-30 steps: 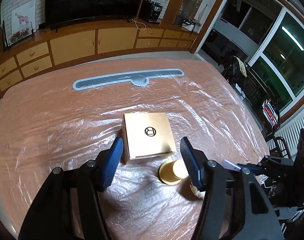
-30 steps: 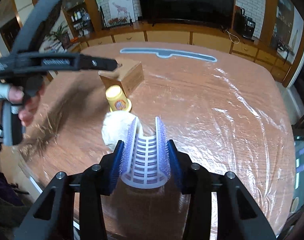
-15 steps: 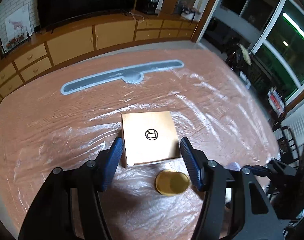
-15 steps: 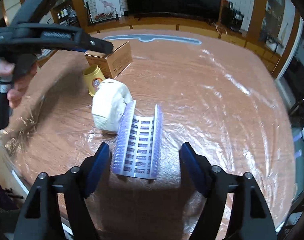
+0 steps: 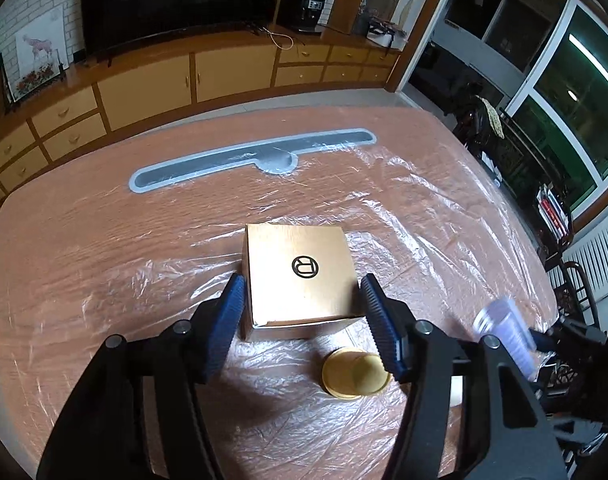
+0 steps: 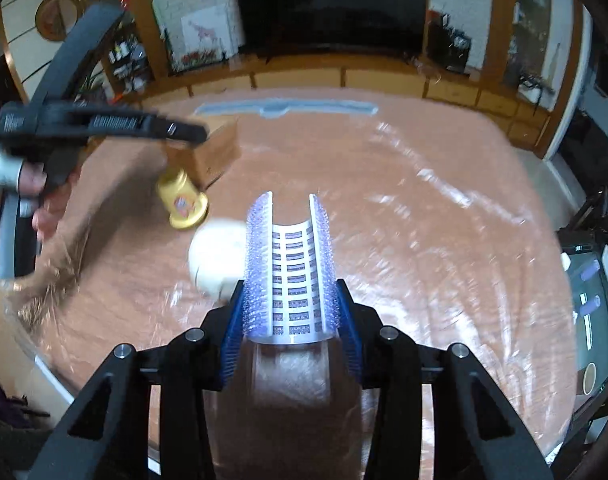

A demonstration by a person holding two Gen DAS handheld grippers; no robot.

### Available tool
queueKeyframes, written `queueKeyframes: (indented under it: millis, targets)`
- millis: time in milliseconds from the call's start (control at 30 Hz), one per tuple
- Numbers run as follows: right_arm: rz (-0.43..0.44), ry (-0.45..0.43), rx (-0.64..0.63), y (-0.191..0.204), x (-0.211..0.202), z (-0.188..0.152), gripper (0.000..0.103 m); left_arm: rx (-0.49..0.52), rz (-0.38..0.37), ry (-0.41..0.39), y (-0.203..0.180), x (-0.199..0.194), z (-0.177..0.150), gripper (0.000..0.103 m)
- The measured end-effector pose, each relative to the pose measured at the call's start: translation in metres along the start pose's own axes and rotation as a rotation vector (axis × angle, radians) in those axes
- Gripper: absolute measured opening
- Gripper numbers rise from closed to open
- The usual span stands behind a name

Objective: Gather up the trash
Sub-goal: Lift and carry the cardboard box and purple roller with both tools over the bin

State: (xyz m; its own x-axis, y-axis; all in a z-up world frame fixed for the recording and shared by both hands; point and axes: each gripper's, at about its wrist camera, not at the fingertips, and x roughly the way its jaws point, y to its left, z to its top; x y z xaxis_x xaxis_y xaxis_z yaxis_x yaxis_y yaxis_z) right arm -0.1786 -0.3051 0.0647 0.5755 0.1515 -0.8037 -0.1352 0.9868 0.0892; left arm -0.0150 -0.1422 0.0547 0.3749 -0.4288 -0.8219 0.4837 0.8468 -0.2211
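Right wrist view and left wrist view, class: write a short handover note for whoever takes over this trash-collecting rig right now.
Right hand-held gripper: shut on the purple bristled roller piece, lifted off the table; its jaws have just closed on it.
Left hand-held gripper: open, holding nothing, above the near edge of the cardboard box.
On the table: the box, an upside-down yellow cup just in front of it, a white crumpled wad beside the cup.
Done: roller piece picked up.
Left: box, cup and wad; no bin in view.
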Motion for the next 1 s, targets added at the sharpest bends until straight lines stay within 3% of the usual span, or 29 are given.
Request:
queueKeyframes:
  millis: [100, 267, 633, 1000]
  targets:
    - [-0.029, -0.057, -0.055, 0.007, -0.013, 0.008, 0.042, -0.014, -0.008, -0.009, 0.002, -0.005, -0.003, 0.060]
    - [0.023, -0.073, -0.035, 0.008, -0.021, 0.018, 0.042, -0.032, -0.012, -0.035, 0.003, -0.017, -0.008, 0.060]
    - [0.081, -0.073, -0.026, 0.010, -0.027, 0.015, 0.042, -0.062, 0.015, -0.084, 0.007, -0.041, -0.018, 0.060]
    - [0.138, -0.058, -0.063, 0.021, -0.033, 0.004, 0.042, -0.116, 0.027, -0.095, 0.009, -0.071, -0.060, 0.060]
